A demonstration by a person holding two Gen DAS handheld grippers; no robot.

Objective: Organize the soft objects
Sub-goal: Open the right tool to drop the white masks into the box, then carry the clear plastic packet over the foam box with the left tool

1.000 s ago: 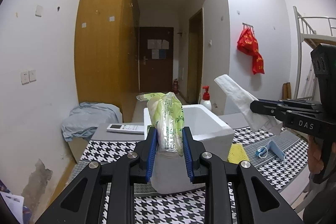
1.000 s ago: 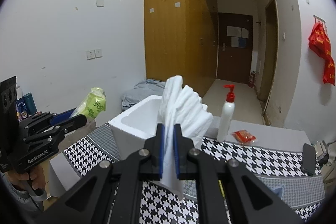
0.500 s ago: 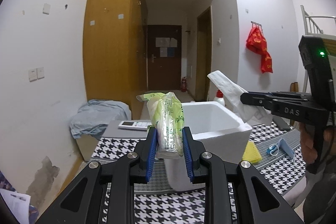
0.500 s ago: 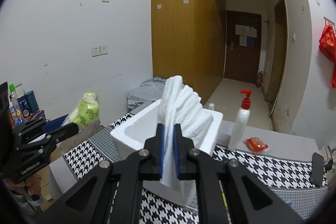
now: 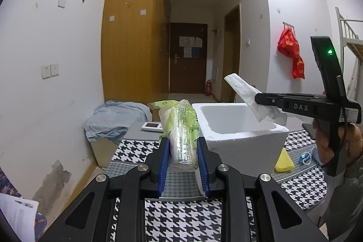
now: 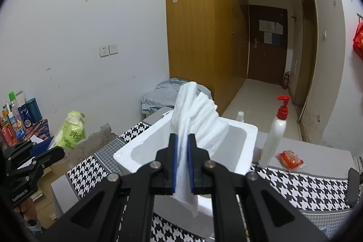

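Left gripper (image 5: 183, 159): its 2 blue pads clamp a green-and-clear plastic packet (image 5: 180, 128), held upright and clear of the tabletop, just left of the white foam box (image 5: 245, 140). Seen from the right wrist, the packet (image 6: 70, 132) sits off to the left of the box, well apart from it.

Right gripper (image 6: 181, 165): jaws pressed together on a bunch of white tissue (image 6: 197, 119), its loose ends fanning up and forward above the box opening (image 6: 236, 140). From the left wrist, the tissue (image 5: 249, 96) hangs over the box's right rim.

Box stands on a black-and-white checked cloth (image 5: 181, 219). On the table right of the box: 1 pump bottle with red top (image 6: 275, 130) and 1 small red packet (image 6: 290, 158).
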